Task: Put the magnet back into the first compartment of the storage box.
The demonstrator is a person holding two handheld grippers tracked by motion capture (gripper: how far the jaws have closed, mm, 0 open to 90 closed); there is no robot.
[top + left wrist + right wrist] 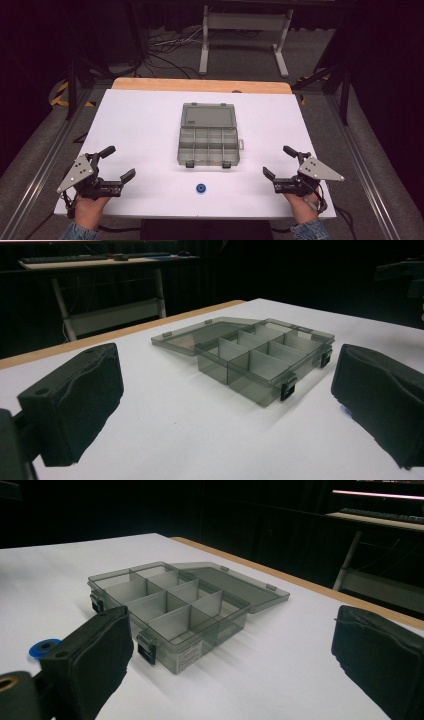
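Organizer box (208,145), count one: smoky clear plastic, lid swung fully back and lying flat toward the far edge, divided tray exposed, compartments bare as far as visible; two dark latches on the near wall. Set at centre of white bench (145,120).

Blue ring (200,188), count one: small, round, dark hole in middle, flat on bench, near the box's front wall but apart from it, toward the near edge.

Left gripper (117,162), count one: held in left hand (89,206) at near left corner, jaws spread wide, released, nothing between them, aimed inward toward box.

Right gripper (279,161), count one: held in right hand (303,207) at near right corner, jaws likewise spread, released, empty, aimed inward toward box.

Both well apart from box and ring.
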